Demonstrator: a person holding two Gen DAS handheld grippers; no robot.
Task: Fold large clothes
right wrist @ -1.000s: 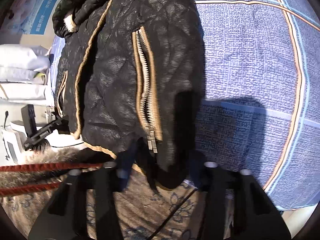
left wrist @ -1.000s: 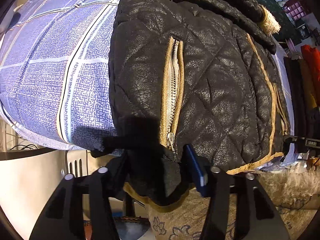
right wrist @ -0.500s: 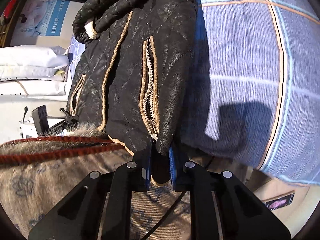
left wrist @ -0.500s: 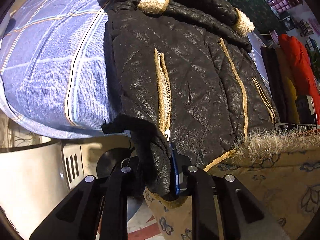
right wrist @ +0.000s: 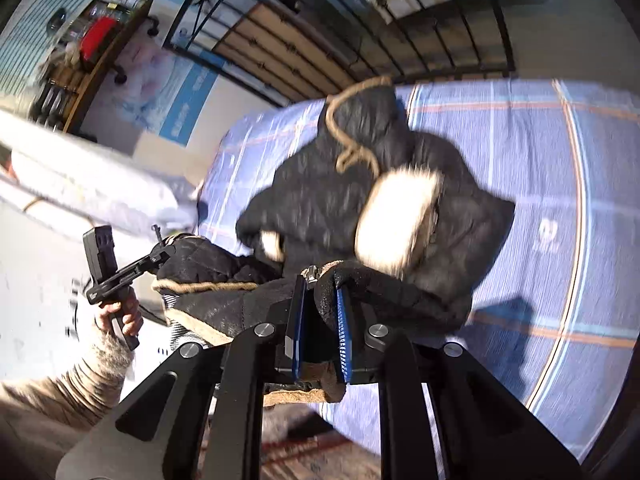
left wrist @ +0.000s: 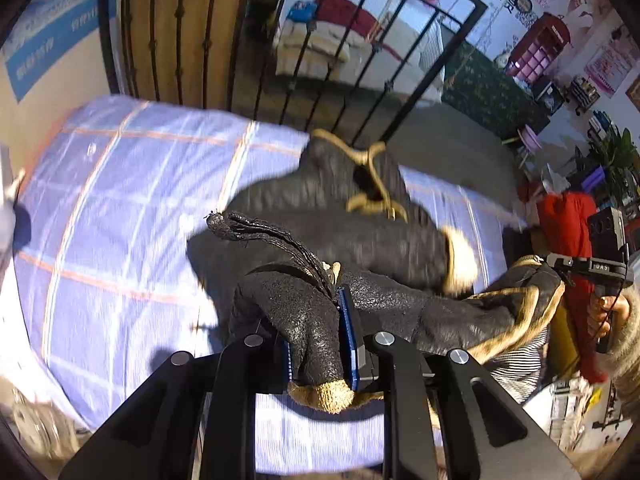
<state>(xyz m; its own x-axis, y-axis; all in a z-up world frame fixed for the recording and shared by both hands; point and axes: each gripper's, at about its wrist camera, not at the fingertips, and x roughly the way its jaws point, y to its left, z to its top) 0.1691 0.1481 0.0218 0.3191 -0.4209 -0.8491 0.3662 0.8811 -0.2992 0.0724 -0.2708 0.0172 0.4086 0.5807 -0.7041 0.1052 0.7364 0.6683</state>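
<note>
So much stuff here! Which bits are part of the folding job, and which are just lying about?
In the job:
- black jacket
- left gripper, clamped on its hem
- right gripper, clamped on its hem
- blue checked sheet, the folding surface

Lying about:
- iron bed rail
- red garment
- white pillow

Both grippers tilt downward, jaws just closed tight on the jacket [left wrist: 320, 248] hem: left gripper [left wrist: 318, 336] and right gripper [right wrist: 320, 320], each in a hand.
</note>
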